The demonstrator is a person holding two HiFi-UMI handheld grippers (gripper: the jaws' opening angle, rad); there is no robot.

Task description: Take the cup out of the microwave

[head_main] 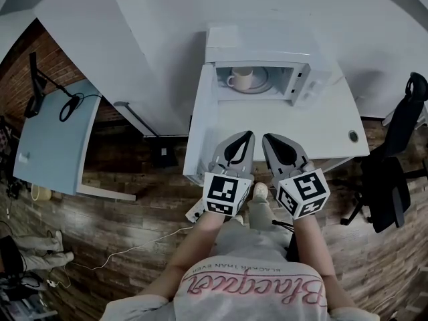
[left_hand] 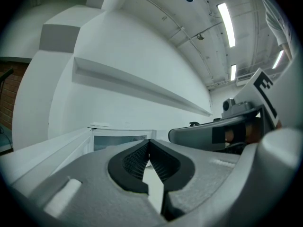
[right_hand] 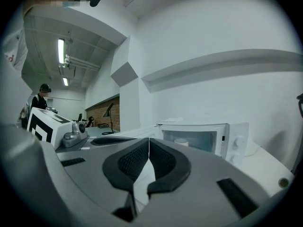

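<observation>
A white microwave [head_main: 267,45] stands at the back of a white table [head_main: 334,126]. A cream cup [head_main: 241,79] with its handle to the left sits on the turntable inside. The right gripper view shows the cup [right_hand: 181,141] small within the microwave [right_hand: 236,141] cavity. Both grippers hover side by side over the table's near edge and point at the microwave, well short of it. My left gripper [head_main: 247,134] [left_hand: 149,141] is shut with nothing between its pads. My right gripper [head_main: 266,138] [right_hand: 149,139] is shut and empty too. In the left gripper view only the microwave's [left_hand: 123,138] front edge shows above the jaws.
A black office chair [head_main: 394,172] stands right of the table. A blue-grey desk [head_main: 53,139] with a black lamp [head_main: 33,85] is at the left. Cables lie on the wood floor. The table has a cable hole [head_main: 353,136]. A person [right_hand: 40,98] stands far off.
</observation>
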